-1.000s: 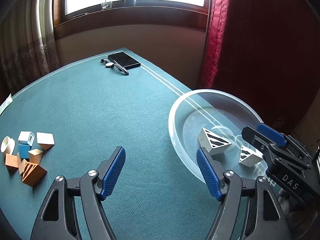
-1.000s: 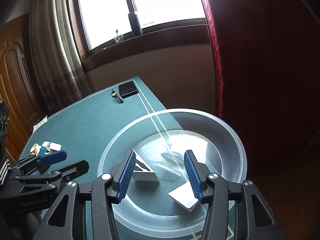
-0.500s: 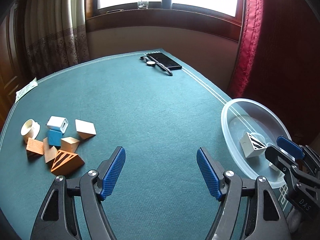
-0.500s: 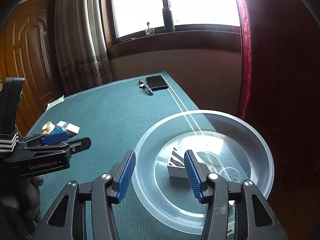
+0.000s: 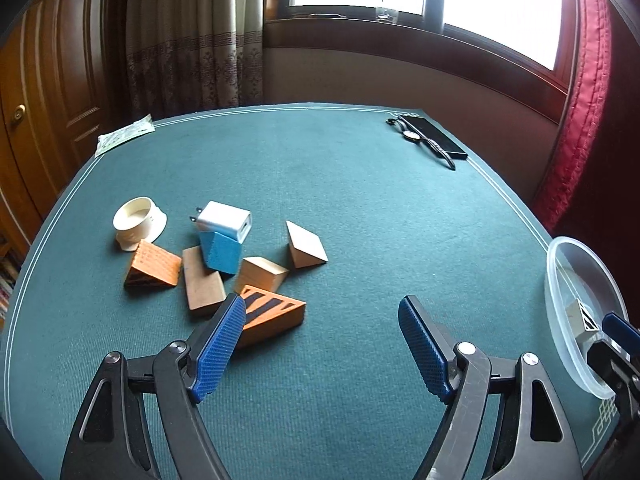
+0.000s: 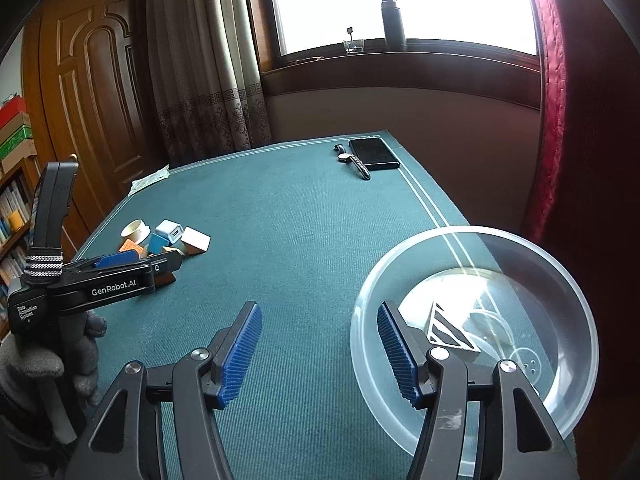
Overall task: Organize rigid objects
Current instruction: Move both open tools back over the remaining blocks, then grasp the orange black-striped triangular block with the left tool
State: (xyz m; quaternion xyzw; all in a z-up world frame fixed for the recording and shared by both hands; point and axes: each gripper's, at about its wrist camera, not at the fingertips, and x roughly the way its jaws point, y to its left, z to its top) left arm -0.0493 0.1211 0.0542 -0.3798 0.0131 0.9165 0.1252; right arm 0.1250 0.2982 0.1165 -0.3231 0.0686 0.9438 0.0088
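Observation:
A pile of blocks lies at the table's left: an orange striped wedge (image 5: 276,316), a blue block (image 5: 222,254) under a white charger (image 5: 226,218), a cream ring (image 5: 138,222) and several wooden wedges. My left gripper (image 5: 322,308) hovers just before the pile, its jaws opening with nothing between them; its left finger (image 5: 224,340) overlaps the striped wedge. My right gripper (image 6: 318,310) is at the near left rim of the clear bowl (image 6: 560,272), its jaws opening and empty. A white striped block (image 6: 448,330) lies in the bowl.
A black phone (image 6: 374,154) and a wristwatch (image 6: 354,162) lie at the far right corner. A paper slip (image 5: 124,134) sits at the far left edge. The bowl (image 5: 560,280) stands close to the table's right edge. A gloved hand (image 6: 40,360) holds my left gripper (image 6: 160,262).
My left gripper has swung left from the bowl to the block pile. My right gripper has drawn back from inside the bowl to its left rim. Both jaws stand wider.

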